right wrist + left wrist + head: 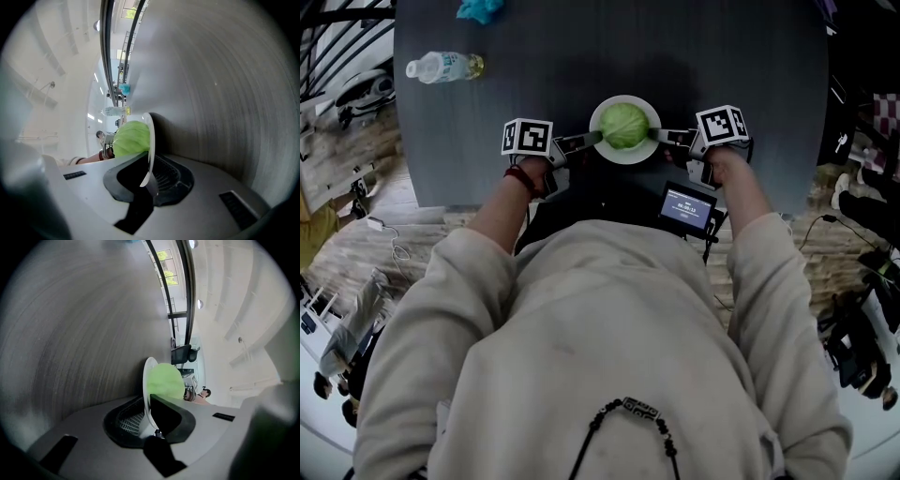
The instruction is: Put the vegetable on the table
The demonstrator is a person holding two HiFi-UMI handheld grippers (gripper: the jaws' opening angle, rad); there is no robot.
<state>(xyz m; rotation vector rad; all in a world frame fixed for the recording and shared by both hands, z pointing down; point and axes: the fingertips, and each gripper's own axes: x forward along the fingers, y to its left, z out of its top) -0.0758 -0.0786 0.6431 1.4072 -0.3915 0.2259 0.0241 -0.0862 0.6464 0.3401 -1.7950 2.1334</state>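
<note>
Plate (604,111) of cabbage (624,126), held level
Left claw (591,141) and right claw (661,136) pinch opposite rims; lower both evenly so it meets the counter (581,56) flat.

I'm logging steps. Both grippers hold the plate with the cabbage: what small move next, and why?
Probably lower the plate level onto the table, both sides together. The left gripper and right gripper clamp opposite rims, the cabbage sits unheld on it, and whether it already rests on the table is unclear.
</note>
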